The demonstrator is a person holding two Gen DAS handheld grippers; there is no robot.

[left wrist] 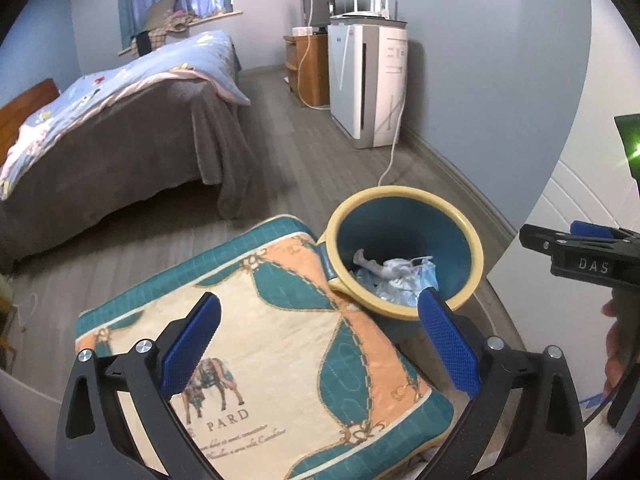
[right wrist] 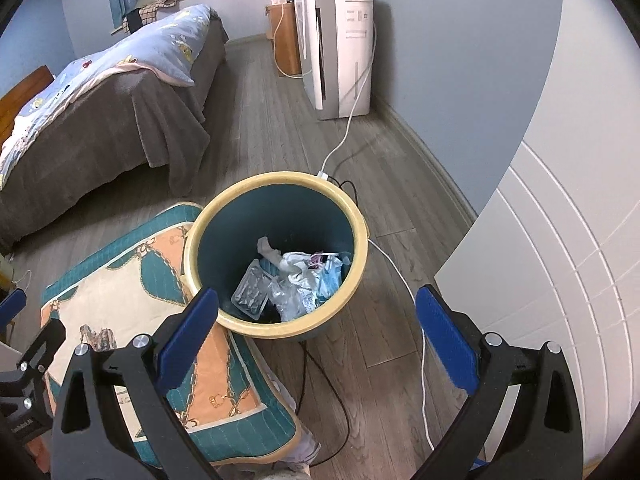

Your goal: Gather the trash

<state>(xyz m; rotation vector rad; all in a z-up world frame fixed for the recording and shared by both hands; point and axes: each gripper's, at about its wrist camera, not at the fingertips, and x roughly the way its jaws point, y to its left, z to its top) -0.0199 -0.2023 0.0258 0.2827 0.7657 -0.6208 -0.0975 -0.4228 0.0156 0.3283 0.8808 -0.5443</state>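
Both the left tongs [left wrist: 318, 350] and right tongs [right wrist: 316, 344] gape wide and empty, while crumpled wrappers and plastic [right wrist: 292, 280] already fill the teal yellow-rimmed bin [right wrist: 280, 180] at twelve o'clock, so collecting looks nearly done.

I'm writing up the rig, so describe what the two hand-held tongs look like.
Both match: the left tongs and right tongs have black plastic frames with triangular cut-outs, silver bolt heads at the joints, and two flat fingers faced with blue dimpled pads. Seen from the left wrist camera, the right one's side carries the white letters "DAS". No sleeve shows.
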